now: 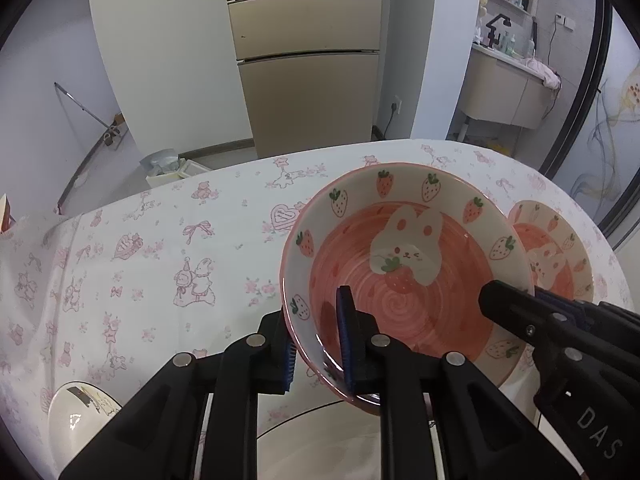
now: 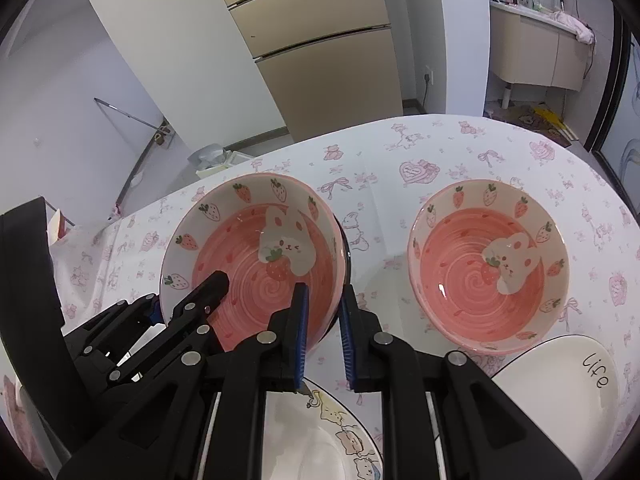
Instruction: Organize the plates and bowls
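Room setting: a tall beige refrigerator (image 1: 304, 60) stands recessed between pale lavender walls (image 1: 168, 52). At right, a vanity cabinet (image 1: 504, 92) carries a black faucet (image 1: 496, 30) and bottles. A pink-printed white cloth (image 1: 160, 248) covers the counter.

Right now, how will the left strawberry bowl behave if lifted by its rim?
Strawberry bowl: glossy glaze with highlights, so probably slippery in a grip. Looks ceramic: likely rigid, heavyish, chippable. Right gripper pinches only its rim edge, so it may tilt.
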